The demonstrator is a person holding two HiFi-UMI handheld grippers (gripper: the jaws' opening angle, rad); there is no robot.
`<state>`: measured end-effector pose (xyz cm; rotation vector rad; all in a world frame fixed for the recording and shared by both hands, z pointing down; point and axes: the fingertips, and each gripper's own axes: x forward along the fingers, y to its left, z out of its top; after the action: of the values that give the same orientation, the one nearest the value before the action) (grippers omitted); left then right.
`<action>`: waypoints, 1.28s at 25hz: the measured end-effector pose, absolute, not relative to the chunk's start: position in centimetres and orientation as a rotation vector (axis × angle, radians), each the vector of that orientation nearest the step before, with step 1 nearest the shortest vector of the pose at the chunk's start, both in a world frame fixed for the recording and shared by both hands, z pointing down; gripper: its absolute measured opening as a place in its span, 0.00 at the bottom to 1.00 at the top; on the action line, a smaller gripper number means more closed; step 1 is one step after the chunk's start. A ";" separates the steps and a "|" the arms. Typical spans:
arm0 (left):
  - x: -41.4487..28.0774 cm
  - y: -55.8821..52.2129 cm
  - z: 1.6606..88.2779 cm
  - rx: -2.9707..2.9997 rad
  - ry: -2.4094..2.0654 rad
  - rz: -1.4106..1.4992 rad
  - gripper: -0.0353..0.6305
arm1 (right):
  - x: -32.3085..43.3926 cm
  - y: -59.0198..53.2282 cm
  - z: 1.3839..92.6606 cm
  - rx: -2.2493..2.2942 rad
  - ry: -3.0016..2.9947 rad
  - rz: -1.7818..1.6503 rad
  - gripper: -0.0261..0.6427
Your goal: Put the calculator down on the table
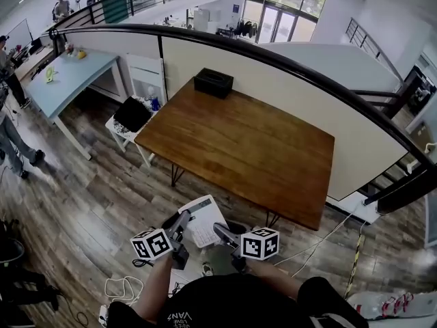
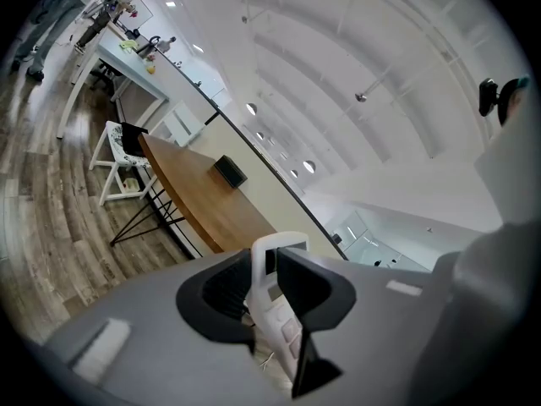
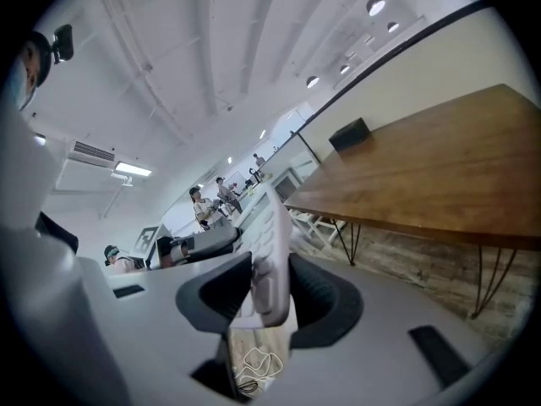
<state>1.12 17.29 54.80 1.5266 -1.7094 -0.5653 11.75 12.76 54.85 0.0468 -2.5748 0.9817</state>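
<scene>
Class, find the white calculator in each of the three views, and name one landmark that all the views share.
Head view: the calculator is low centre, just short of the table.
Left gripper view: bottom centre, between the jaws.
Right gripper view: lower centre, between the jaws.
Shared landmark: the black box on that table.

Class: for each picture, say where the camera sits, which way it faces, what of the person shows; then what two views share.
Head view: on the head, facing steeply down at the table; forearms, left hand-held gripper and right hand-held gripper show.
Left gripper view: on that gripper, looking along its jaws toward the table; its own jaws show.
Right gripper view: likewise, table at its right.
Shared: both gripper views show the calculator clamped.
</scene>
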 end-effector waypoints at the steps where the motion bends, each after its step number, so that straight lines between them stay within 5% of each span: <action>1: 1.0 17.3 55.0 1.522 -1.709 -0.567 0.18 | 11.6 12.7 55.0 0.048 -2.572 0.987 0.26; 32: -14.0 1.4 58.1 1.441 -1.702 -0.548 0.18 | -3.7 -3.6 57.5 0.024 -2.509 1.009 0.25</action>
<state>-14.02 1.37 58.13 1.4411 -1.7015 -0.5483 -3.66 -3.57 57.54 0.0236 -2.5094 1.0091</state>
